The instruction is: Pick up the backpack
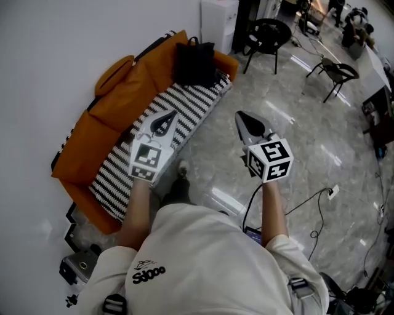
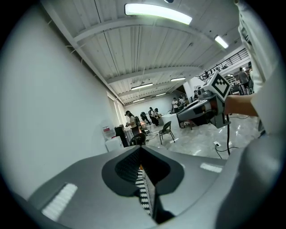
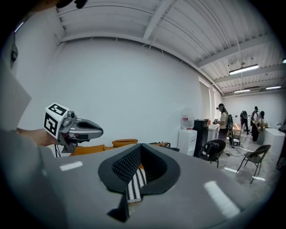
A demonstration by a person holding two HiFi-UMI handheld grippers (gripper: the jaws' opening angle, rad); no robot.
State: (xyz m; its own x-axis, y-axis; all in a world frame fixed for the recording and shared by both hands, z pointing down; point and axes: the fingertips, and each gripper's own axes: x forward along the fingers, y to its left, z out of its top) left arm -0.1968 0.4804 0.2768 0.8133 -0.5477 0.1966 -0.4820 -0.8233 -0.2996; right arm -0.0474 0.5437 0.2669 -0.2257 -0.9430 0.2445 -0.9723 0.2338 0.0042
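Over the striped seat of the sofa [image 1: 114, 120], the left hand-held gripper [image 1: 166, 120] is held with jaws closed, nothing gripped. The right hand-held gripper [image 1: 245, 123], over the floor [image 1: 320, 147], is closed and empty too. The backpack [image 1: 195, 61] is seen at the sofa's far end, well apart from both.

An orange sofa [image 1: 86, 147] is sitting against the white wall [image 1: 55, 43] at ten o'clock. At one o'clock black chairs [image 1: 268, 32] are standing on the glossy marble floor [image 1: 320, 141]; a ceiling strip light [image 2: 157, 12] is glowing overhead.
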